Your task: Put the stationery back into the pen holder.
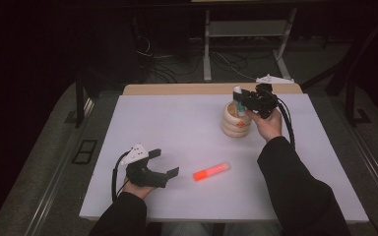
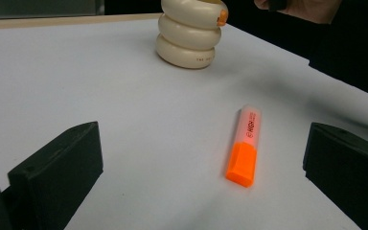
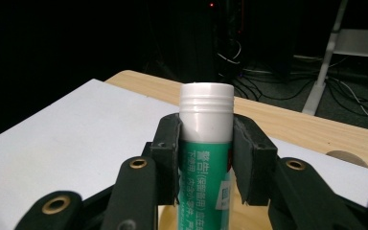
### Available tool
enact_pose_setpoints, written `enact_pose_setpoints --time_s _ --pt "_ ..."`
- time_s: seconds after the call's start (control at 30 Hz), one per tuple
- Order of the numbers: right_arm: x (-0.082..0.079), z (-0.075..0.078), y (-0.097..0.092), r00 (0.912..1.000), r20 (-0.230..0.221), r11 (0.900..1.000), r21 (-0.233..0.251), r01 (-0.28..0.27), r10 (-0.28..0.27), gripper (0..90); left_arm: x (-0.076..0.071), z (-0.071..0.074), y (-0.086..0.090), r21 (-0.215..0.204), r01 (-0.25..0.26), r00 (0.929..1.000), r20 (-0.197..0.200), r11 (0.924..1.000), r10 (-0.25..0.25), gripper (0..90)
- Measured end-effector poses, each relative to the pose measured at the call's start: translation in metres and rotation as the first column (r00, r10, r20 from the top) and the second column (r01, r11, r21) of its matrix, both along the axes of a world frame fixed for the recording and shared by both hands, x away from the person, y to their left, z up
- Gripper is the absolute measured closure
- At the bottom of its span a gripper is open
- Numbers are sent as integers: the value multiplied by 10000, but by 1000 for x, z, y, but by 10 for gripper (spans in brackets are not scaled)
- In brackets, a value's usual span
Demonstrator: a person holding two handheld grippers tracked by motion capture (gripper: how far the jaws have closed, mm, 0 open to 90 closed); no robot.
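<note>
Glue stick upright, clamped between right claw jaws, above ringed holder.

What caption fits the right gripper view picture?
Right gripper clamps an upright green glue stick with a white cap above the white table.

We see dark long sleeves running down both forearms to the wrists. The left gripper is black, with a grey three-cornered plate on top, a black cable looping from its rear, and two blocky matte jaws. The right gripper is black as well, trailing a black cable, its linkage arms set with brass-coloured rivets at the pivots.
</note>
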State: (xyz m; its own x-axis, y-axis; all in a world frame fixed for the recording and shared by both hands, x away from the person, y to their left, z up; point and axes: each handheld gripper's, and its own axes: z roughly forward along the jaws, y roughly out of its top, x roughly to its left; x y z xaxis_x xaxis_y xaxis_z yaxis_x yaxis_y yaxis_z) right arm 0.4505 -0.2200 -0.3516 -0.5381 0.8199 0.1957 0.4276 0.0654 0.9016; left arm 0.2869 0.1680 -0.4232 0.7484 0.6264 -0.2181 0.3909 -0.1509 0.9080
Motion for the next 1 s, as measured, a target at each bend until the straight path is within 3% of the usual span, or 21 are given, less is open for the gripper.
enact_pose_setpoints --time_s 0.57,1.0 --pt "0 -23 -10 9991 293 9993 224 284 -291 644 0 0 0 -5 -3 10000 -28 10000 3 0" --pt "-2 -36 -11 9995 -23 9993 197 317 -317 640 0 0 -1 16 18 10000 -37 10000 -18 0"
